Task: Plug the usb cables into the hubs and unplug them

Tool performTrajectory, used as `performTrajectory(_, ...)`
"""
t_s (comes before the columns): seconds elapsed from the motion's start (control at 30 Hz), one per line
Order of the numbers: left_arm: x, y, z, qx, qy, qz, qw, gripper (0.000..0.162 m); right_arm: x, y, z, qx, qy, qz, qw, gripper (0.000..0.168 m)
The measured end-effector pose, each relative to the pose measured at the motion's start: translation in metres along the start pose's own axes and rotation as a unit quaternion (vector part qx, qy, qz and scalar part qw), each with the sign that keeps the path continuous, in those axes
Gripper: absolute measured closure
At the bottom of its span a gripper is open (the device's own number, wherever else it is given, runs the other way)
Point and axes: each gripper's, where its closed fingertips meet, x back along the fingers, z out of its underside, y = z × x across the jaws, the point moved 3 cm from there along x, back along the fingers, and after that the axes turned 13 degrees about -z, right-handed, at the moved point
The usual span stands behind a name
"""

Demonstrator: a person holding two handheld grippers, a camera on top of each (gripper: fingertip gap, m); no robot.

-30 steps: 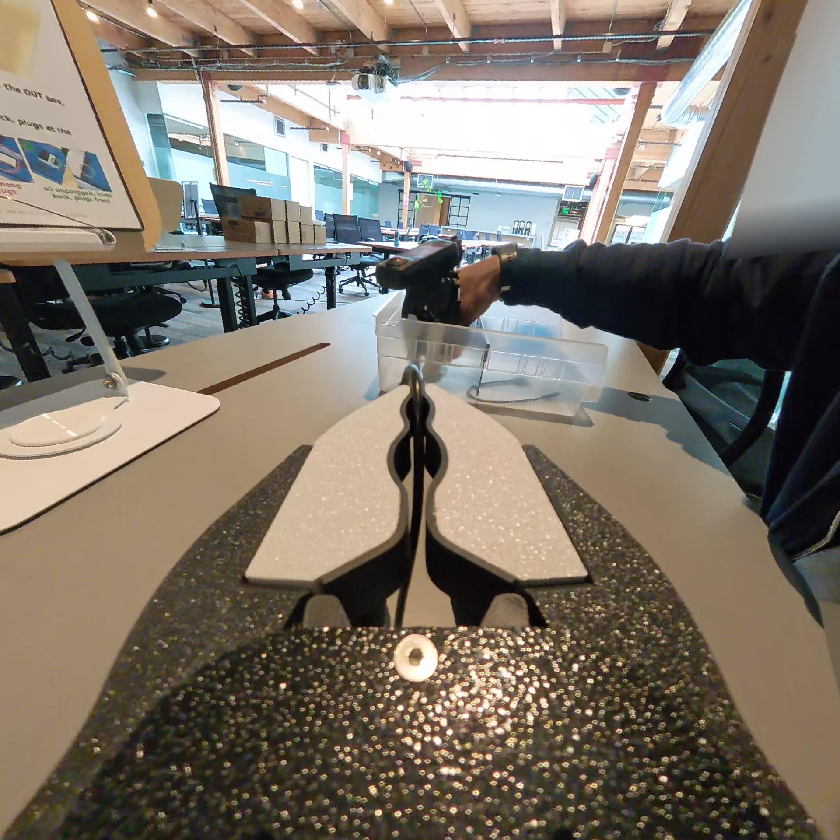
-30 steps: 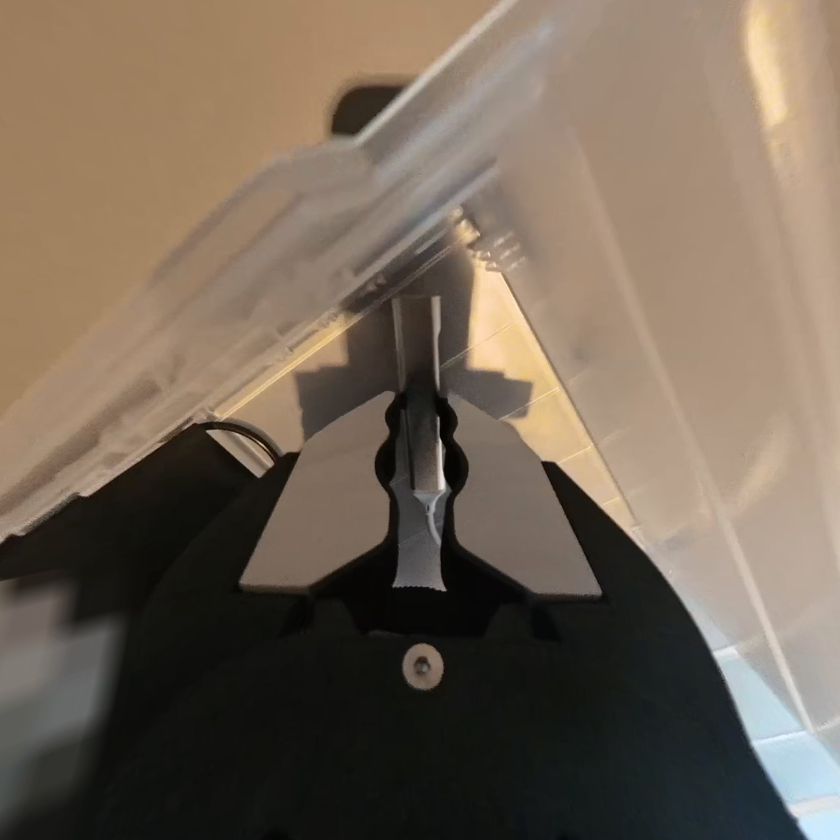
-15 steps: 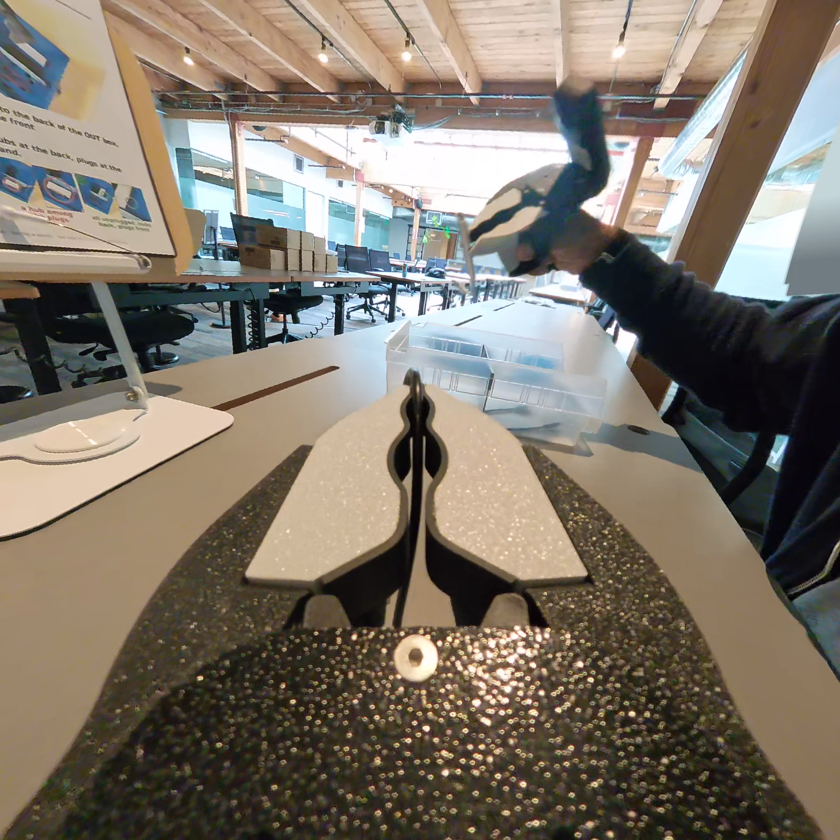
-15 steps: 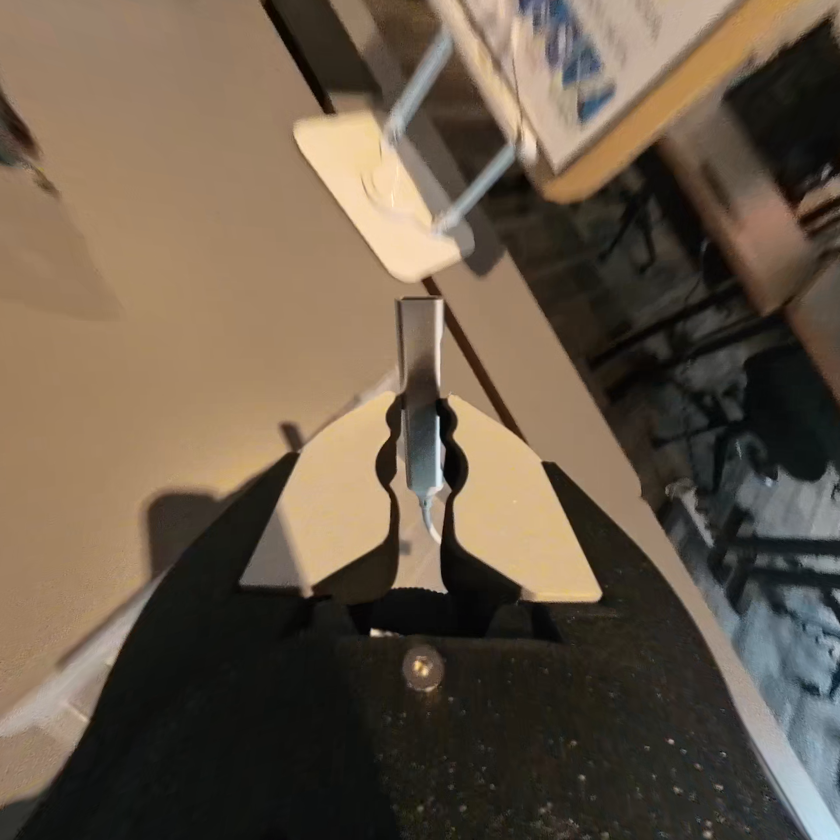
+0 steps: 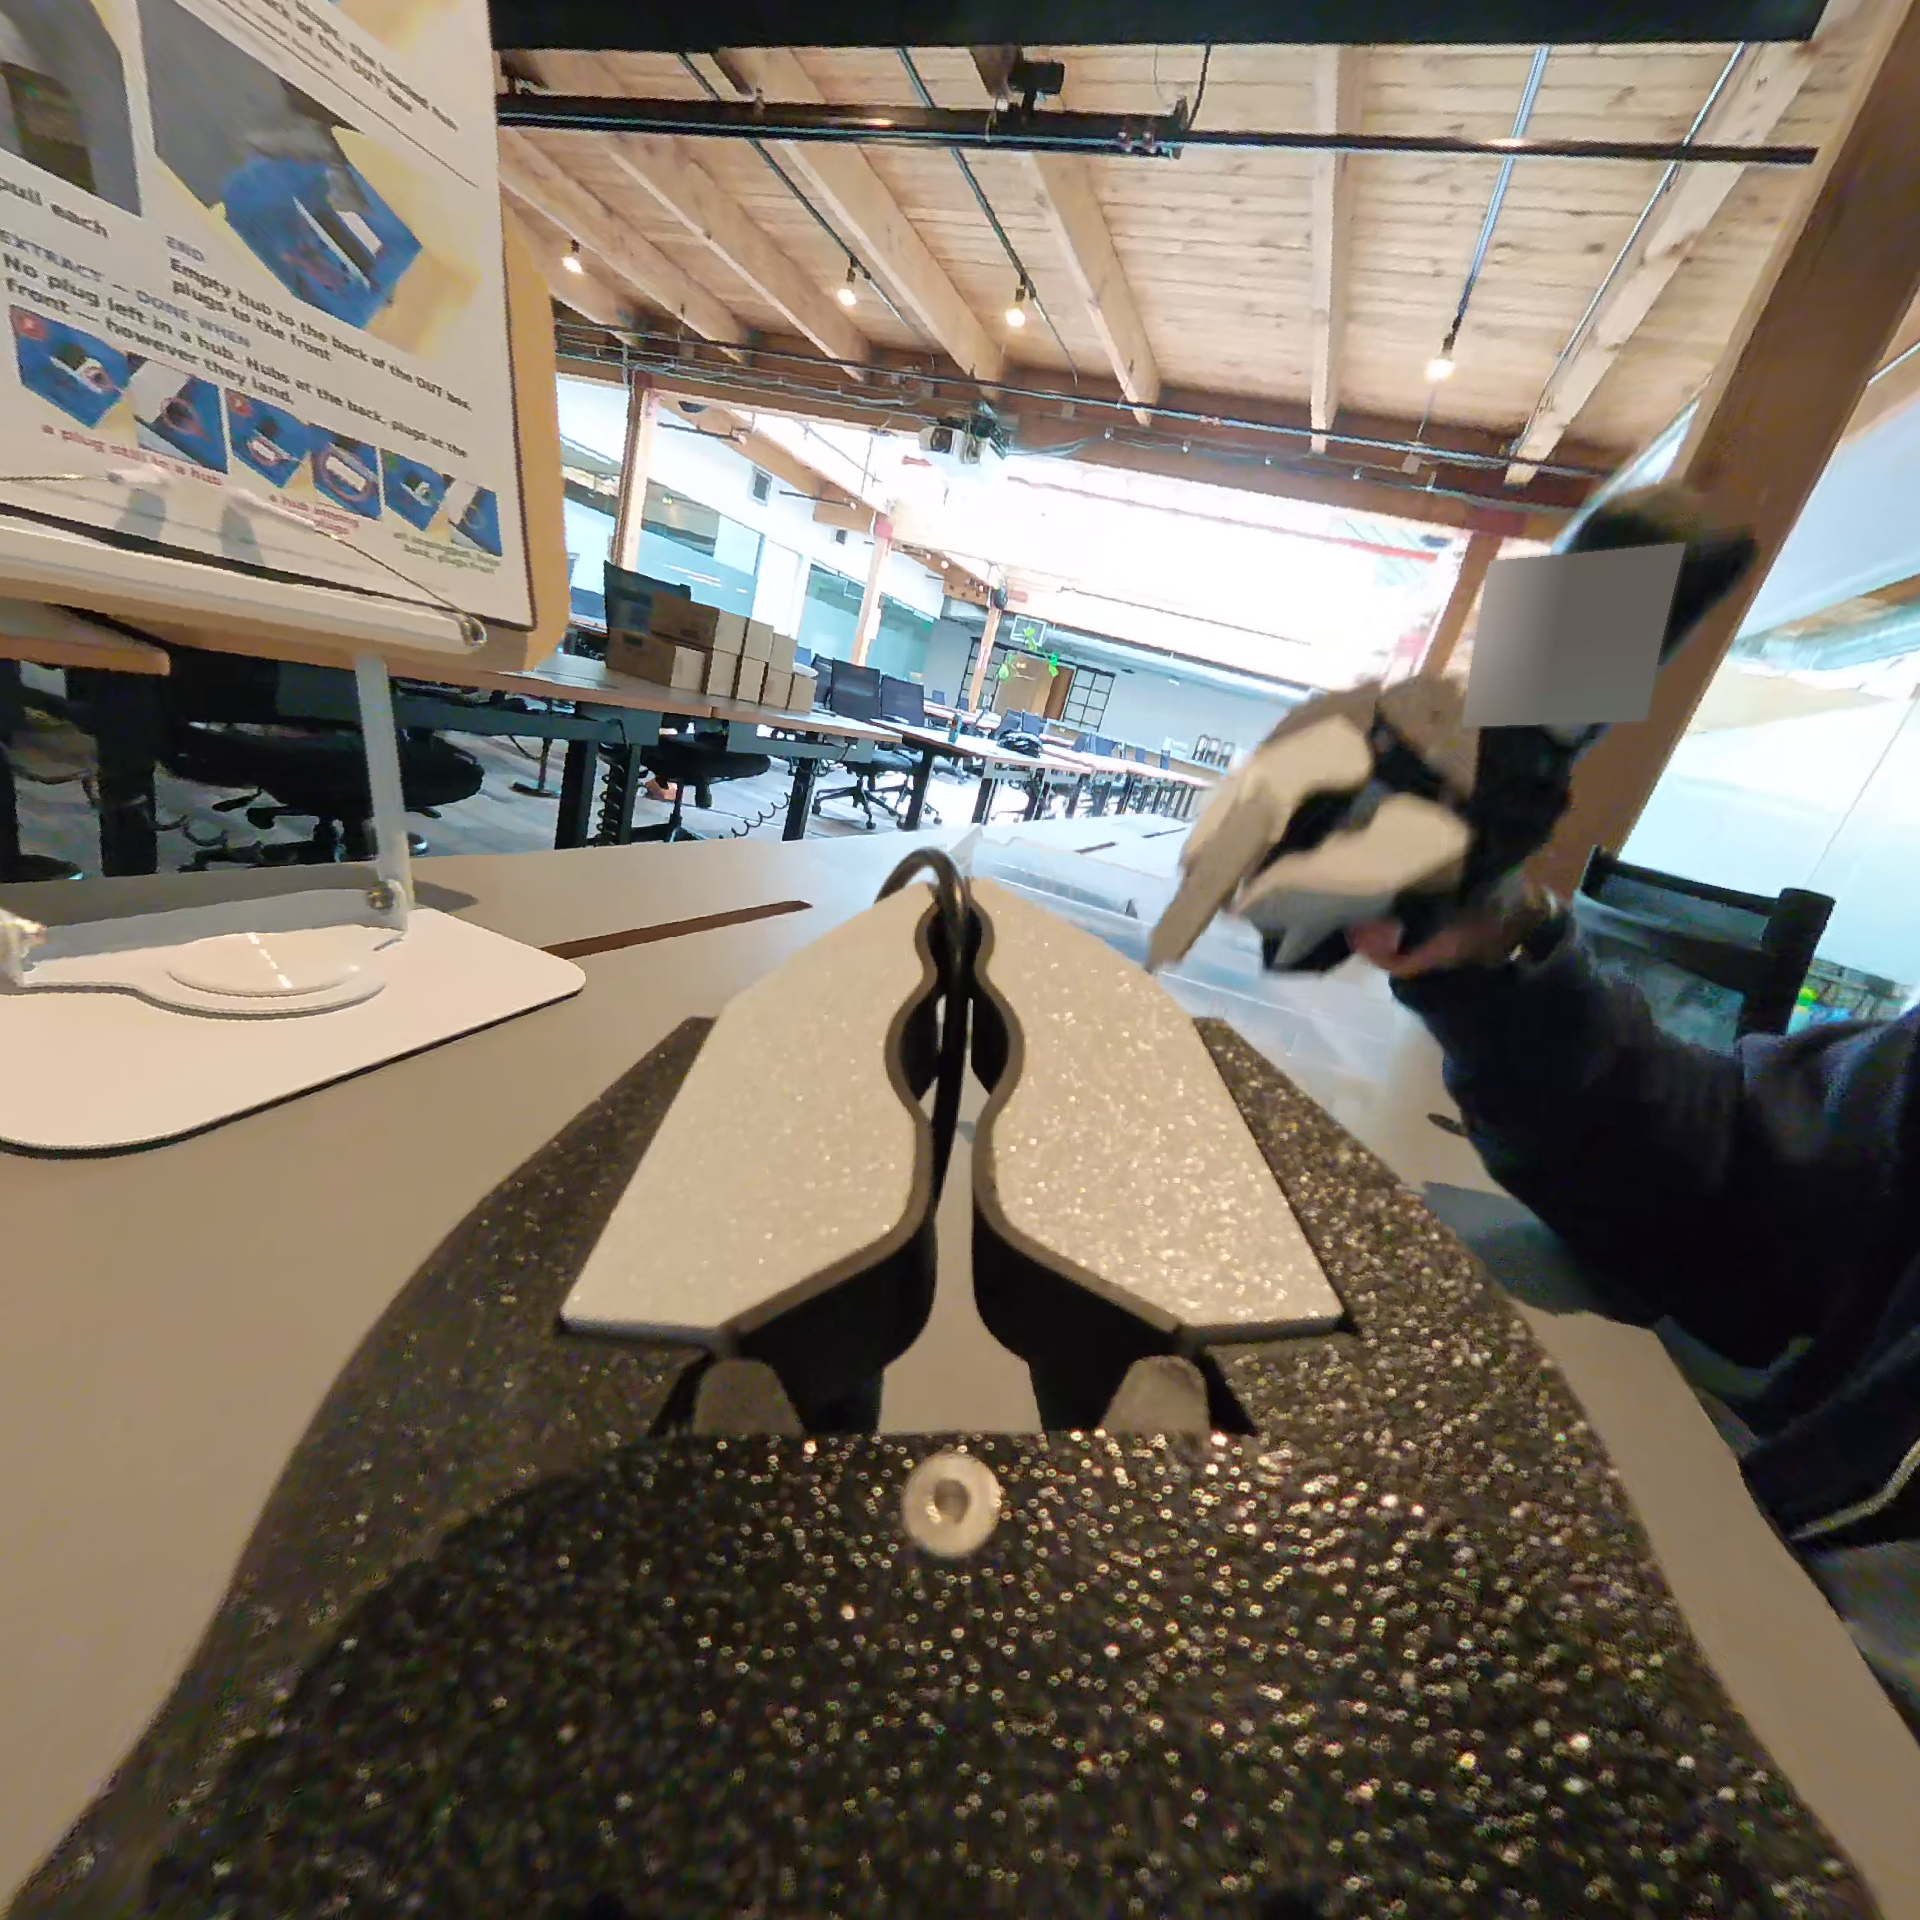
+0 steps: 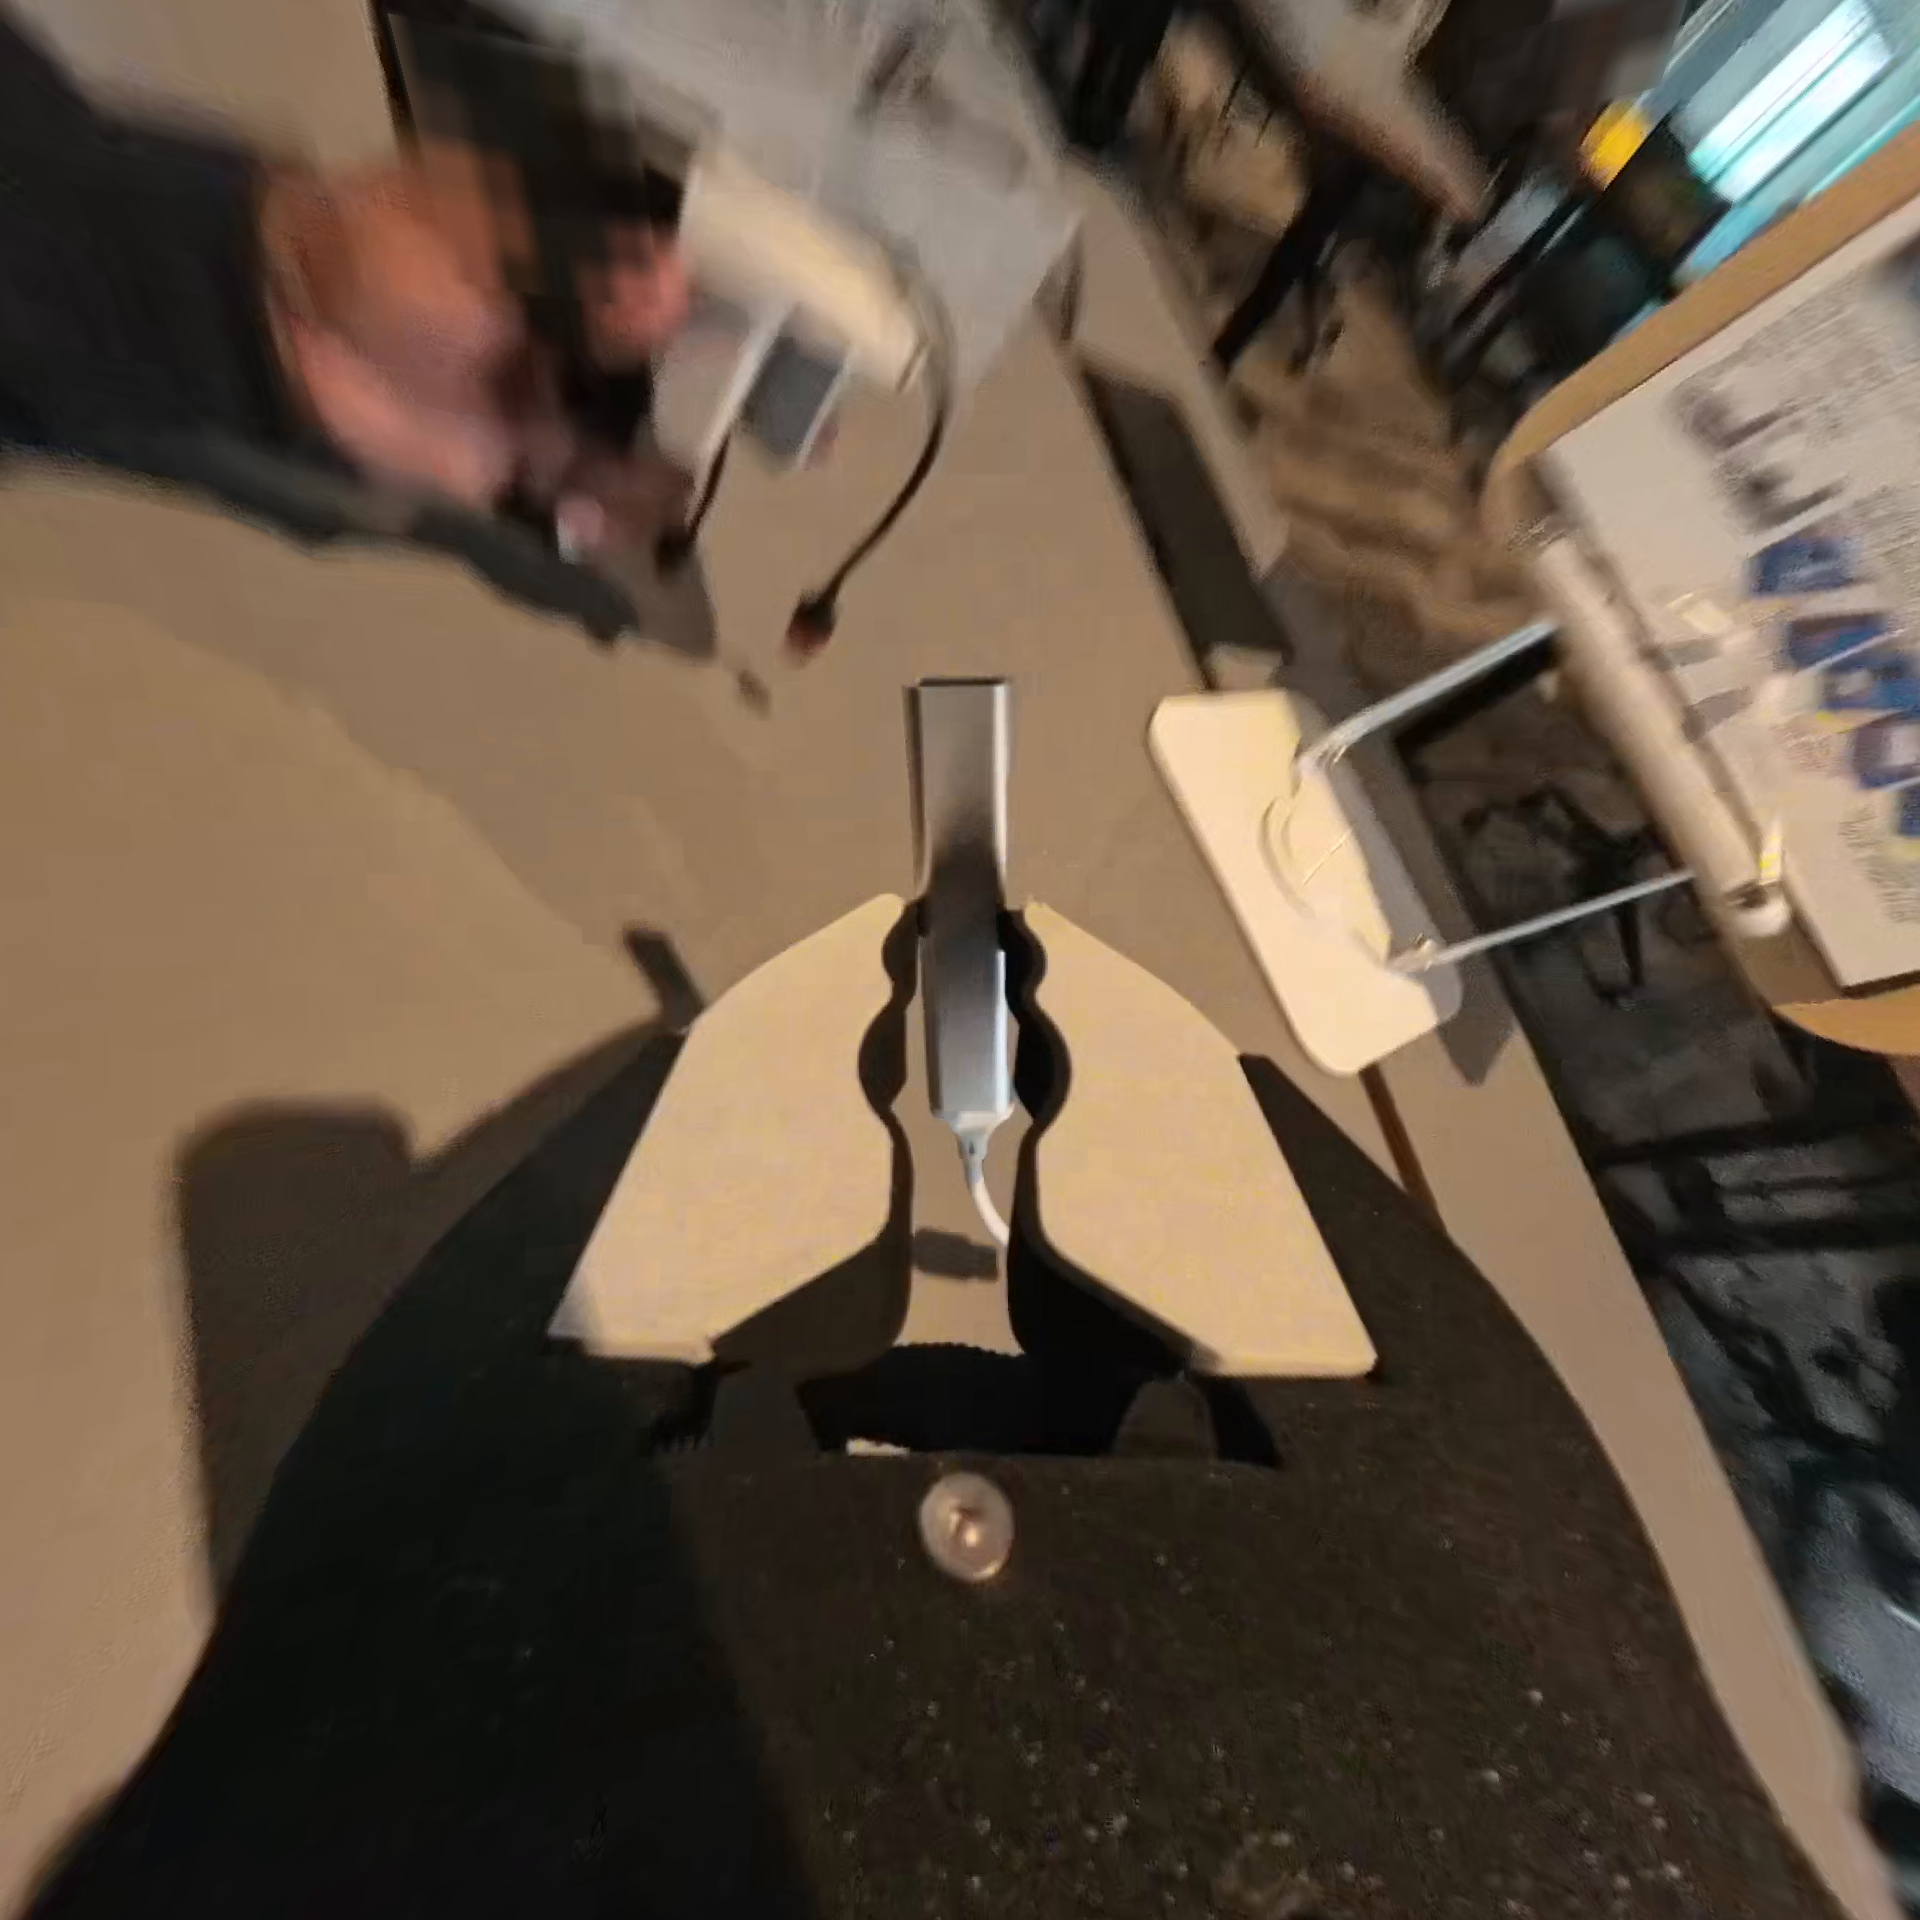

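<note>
My left gripper (image 5: pixel 951 899) is shut on a thin black USB cable (image 5: pixel 940 883); a small loop of it sticks out past the fingertips. My right gripper (image 6: pixel 961 909) is shut on a slim silver USB hub (image 6: pixel 961 790), with the hub's white lead (image 6: pixel 985 1195) trailing back between the fingers. In the left wrist view the right gripper (image 5: pixel 1320 862) is held in the air to the right, hub end (image 5: pixel 1184 925) pointing down-left. In the blurred right wrist view the left gripper (image 6: pixel 790 260) is above the table, the black cable (image 6: pixel 904 488) hanging from it with its plug end (image 6: pixel 810 618) free.
A grey table (image 5: pixel 260 1247) carries a white stand base (image 5: pixel 260 997) at the left, holding up an instruction board (image 5: pixel 249 312). The same base (image 6: pixel 1309 862) and board (image 6: pixel 1766 644) show in the right wrist view. A dark sleeve (image 5: pixel 1662 1143) crosses at right. Office desks and chairs stand behind. Tip to tip, the grippers are about 15 centimeters apart.
My right gripper lifted the hub out of the clear bin, swung up, then came down toward my left gripper. My left gripper tilted upward, still holding the cable.
</note>
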Motion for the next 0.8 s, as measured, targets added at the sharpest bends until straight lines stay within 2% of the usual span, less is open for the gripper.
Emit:
performTrajectory(0.1, 0.001, -0.001, -0.004, 0.035, -0.014, 0.017, 0.999, 0.162, -0.041, 0.026, 0.029, 0.061, 0.135, -0.017, 0.989, 0.153)
performTrajectory(0.17, 0.002, -0.002, -0.005, 0.06, -0.018, 0.032, 0.998, 0.162, -0.058, 0.042, 0.036, 0.082, 0.173, -0.042, 0.981, 0.153)
performTrajectory(0.27, 0.001, -0.002, -0.004, 0.074, -0.015, 0.038, 0.996, 0.162, -0.076, 0.063, 0.041, 0.077, 0.194, -0.101, 0.973, 0.153)
performTrajectory(0.43, 0.0, -0.006, -0.002, 0.079, -0.007, 0.051, 0.996, 0.162, -0.098, 0.083, 0.055, 0.082, 0.234, -0.151, 0.957, 0.153)
performTrajectory(0.7, -0.003, -0.014, 0.003, 0.088, 0.006, 0.076, 0.993, 0.162, -0.117, 0.093, 0.067, 0.068, 0.228, -0.181, 0.954, 0.152)
performTrajectory(0.73, -0.004, -0.014, 0.004, 0.086, 0.007, 0.078, 0.993, 0.162, -0.117, 0.093, 0.068, 0.064, 0.224, -0.183, 0.955, 0.149)
performTrajectory(0.8, -0.004, -0.016, 0.005, 0.085, 0.01, 0.083, 0.993, 0.162, -0.114, 0.089, 0.066, 0.054, 0.208, -0.182, 0.96, 0.125)
